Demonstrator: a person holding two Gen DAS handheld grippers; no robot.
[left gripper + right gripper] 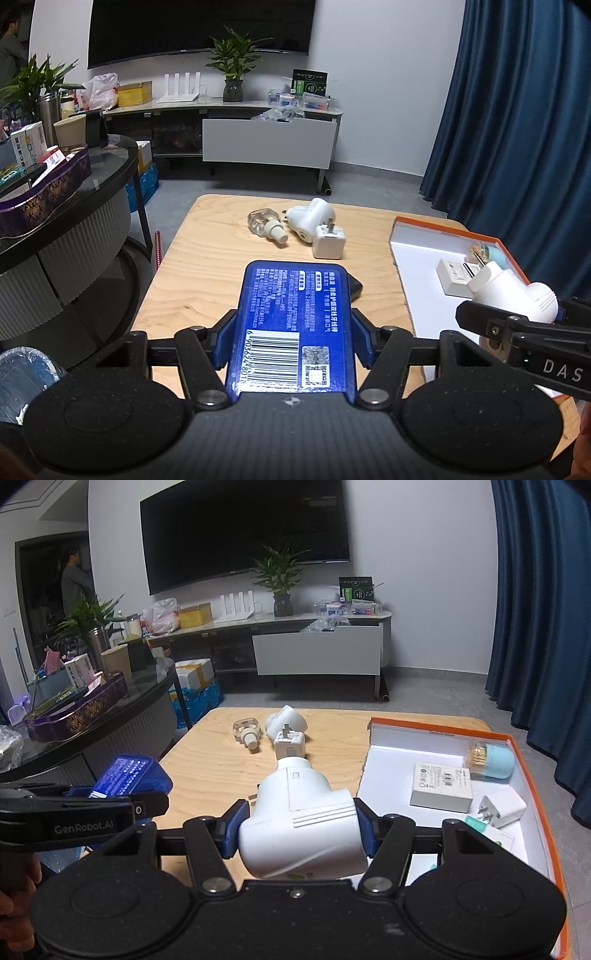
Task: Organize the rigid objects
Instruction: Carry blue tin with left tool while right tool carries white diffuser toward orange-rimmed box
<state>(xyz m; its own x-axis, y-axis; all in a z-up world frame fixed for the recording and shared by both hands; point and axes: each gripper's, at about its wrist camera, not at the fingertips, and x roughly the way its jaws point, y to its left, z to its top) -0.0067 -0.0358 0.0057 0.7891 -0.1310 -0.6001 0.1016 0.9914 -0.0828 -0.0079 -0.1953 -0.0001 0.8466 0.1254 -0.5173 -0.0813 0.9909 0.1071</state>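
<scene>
L gripper point(291, 347) clamps flat box point(293, 325), held over table point(192, 295). R gripper point(299, 838) clamps plug-in heater point(301, 819), also over table, just left of tray point(436, 734). Ahead of both fingertips, on table: bottle point(264, 224), left of 2nd heater point(308, 218), w/ charger point(328, 242) touching it on near side. In tray, right of R fingers: carton point(441, 784), toothpick jar point(489, 760) behind it, another charger point(504, 806) nearer.
</scene>
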